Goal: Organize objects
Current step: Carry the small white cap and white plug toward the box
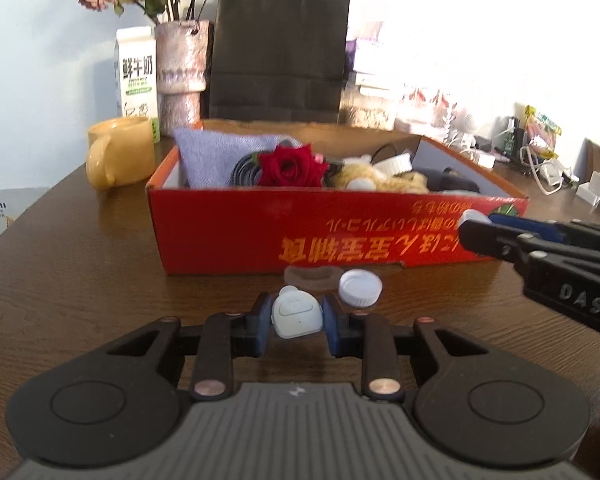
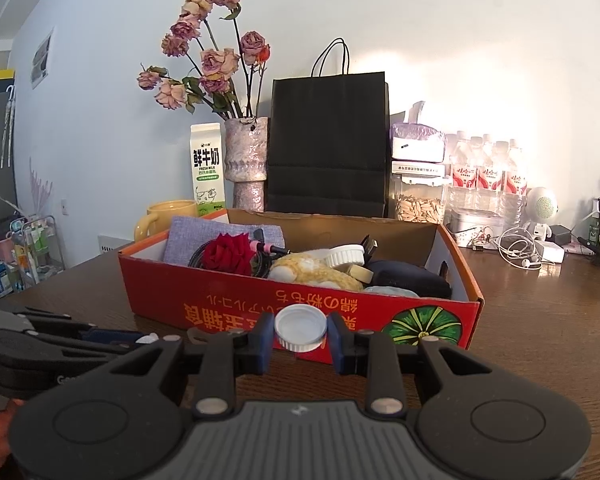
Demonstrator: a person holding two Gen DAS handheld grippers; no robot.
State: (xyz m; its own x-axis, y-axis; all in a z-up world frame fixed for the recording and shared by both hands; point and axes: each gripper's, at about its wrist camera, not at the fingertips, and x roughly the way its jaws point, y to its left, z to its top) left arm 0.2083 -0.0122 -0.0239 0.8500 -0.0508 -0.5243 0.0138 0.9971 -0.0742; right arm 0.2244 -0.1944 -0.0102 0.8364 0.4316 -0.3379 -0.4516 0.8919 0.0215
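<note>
My left gripper point(image 1: 297, 322) is shut on a small white device with a button point(image 1: 294, 312), just above the brown table. A loose white cap point(image 1: 360, 288) and a tan translucent piece point(image 1: 312, 276) lie just past it, in front of the red cardboard box point(image 1: 340, 232). My right gripper point(image 2: 300, 334) is shut on another white ribbed cap point(image 2: 300, 326), held before the box's front wall point(image 2: 220, 304). From the left wrist view the right gripper point(image 1: 476, 220) comes in from the right. The box holds a red rose point(image 2: 230, 254), a plush toy point(image 2: 316, 272), grey cloth and cables.
A yellow mug point(image 1: 118, 152), a milk carton point(image 1: 137, 76), a vase of dried roses point(image 2: 246, 160) and a black paper bag point(image 2: 328, 140) stand behind the box. Water bottles point(image 2: 488, 172), chargers and cables point(image 2: 520, 248) crowd the back right. Bare table point(image 1: 80, 260) lies left of the box.
</note>
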